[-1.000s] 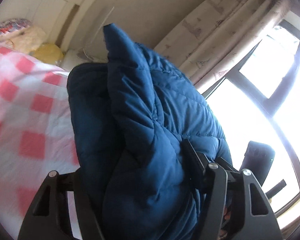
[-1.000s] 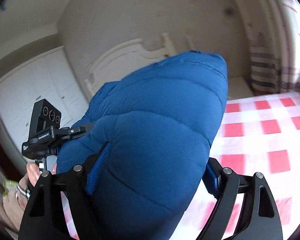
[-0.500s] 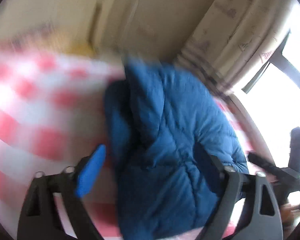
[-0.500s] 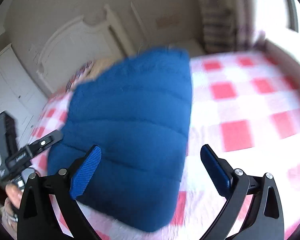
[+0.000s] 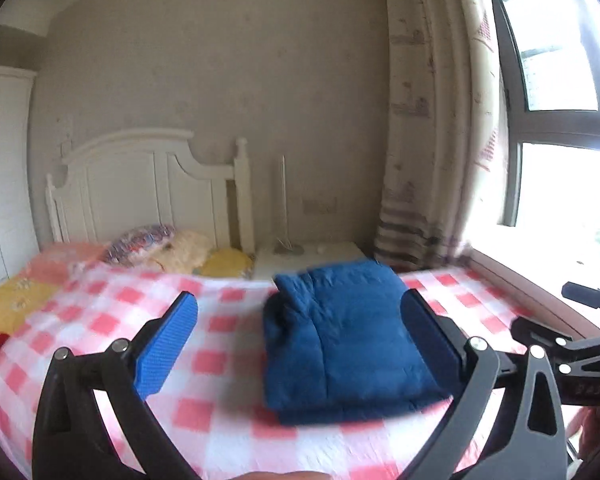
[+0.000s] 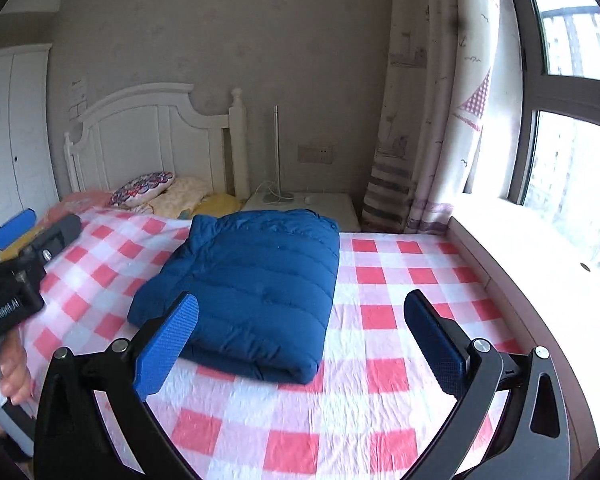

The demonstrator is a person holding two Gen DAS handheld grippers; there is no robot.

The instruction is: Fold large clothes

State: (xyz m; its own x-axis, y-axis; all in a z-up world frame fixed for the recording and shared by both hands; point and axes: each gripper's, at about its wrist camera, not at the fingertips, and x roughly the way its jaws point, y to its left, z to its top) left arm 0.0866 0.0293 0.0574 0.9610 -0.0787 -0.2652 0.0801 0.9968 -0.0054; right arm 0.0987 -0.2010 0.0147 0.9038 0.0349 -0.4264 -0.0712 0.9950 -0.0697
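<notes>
A blue quilted puffer jacket (image 5: pixel 340 336) lies folded into a thick rectangle on the red-and-white checked bed cover (image 5: pixel 236 412). It also shows in the right wrist view (image 6: pixel 252 280). My left gripper (image 5: pixel 300 344) is open and empty, held back from the jacket's near edge. My right gripper (image 6: pixel 300 340) is open and empty, above the cover in front of the jacket. The left gripper's body shows at the left edge of the right wrist view (image 6: pixel 16 276).
Pillows (image 6: pixel 160 196) lie against the white headboard (image 6: pixel 148 140). A white nightstand (image 6: pixel 312 208) with a thin lamp stands beside the bed. A curtain (image 6: pixel 432 120) and a window sill (image 6: pixel 532 248) run along the right. A white wardrobe (image 6: pixel 8 128) is at the left.
Both grippers were shut on the jacket and held it up. They have let it go, opened, and pulled back. The jacket now lies folded on the bed.
</notes>
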